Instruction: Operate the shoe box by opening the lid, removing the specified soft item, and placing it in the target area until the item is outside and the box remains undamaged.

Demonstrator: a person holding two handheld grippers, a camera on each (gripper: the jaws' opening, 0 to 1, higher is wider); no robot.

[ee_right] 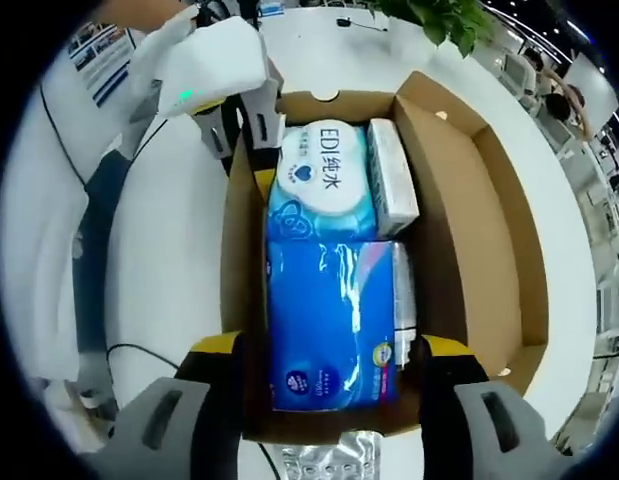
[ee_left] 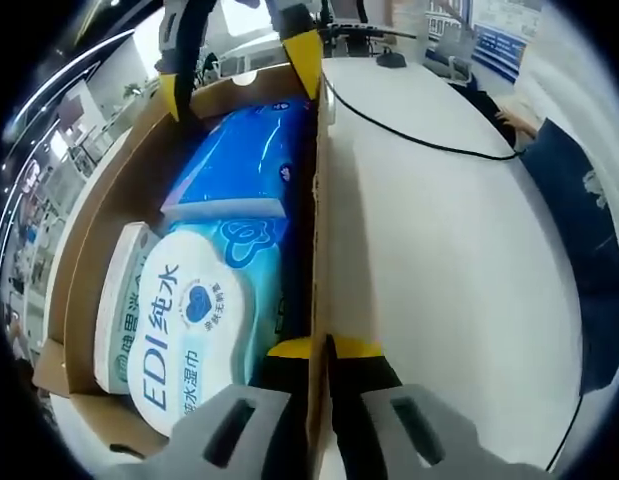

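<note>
- The shoe box (ee_right: 459, 200) stands open on the white table (ee_right: 169, 260), its flaps folded outward.
- The soft item, a blue tissue pack (ee_right: 329, 320), lies inside at the box end nearest the right gripper (ee_right: 329, 385). A wet wipes pack (ee_right: 324, 180) and a small white pack (ee_right: 392, 175) fill the far end.
- The right gripper is released; its 2 jaws straddle the near end of the tissue pack, inside the box walls.
- The pack's long axis runs straight ahead along the jaws.
- The left gripper (ee_left: 319, 375) is clenched on the box side wall (ee_left: 316, 250) at the opposite end, steadying it.
- Judgement: the right gripper is nearer and should close across the pack's width.
</note>
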